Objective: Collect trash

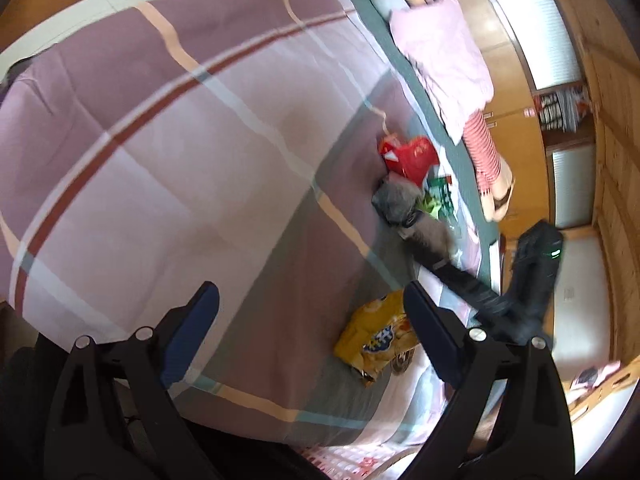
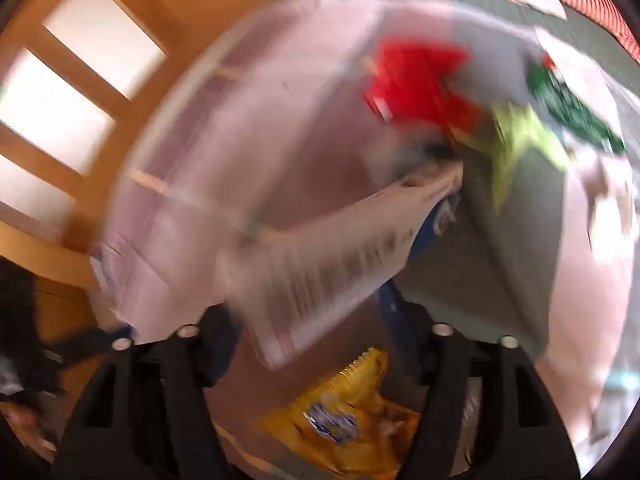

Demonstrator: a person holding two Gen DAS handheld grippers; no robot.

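On the plaid bed cover (image 1: pixel 160 140) lie a red wrapper (image 1: pixel 408 156), a green wrapper (image 1: pixel 440 194) and a yellow snack bag (image 1: pixel 374 336). My left gripper (image 1: pixel 312 320) hovers over the cover, open and holding nothing, with the yellow bag beside its right finger. My right gripper (image 1: pixel 416 224) reaches in from the right, beside the red and green wrappers. The blurred right wrist view shows my right gripper (image 2: pixel 308 312) shut on a white printed packet (image 2: pixel 340 256). The red wrapper (image 2: pixel 416 80) and green wrapper (image 2: pixel 520 140) lie beyond it, and the yellow bag (image 2: pixel 348 412) lies below.
A person in a pink top (image 1: pixel 440 48) and red striped trousers lies along the far edge of the bed. Wooden floor and panelled wooden doors (image 2: pixel 80 80) surround the bed. A green sheet strip (image 1: pixel 400 52) runs beside the person.
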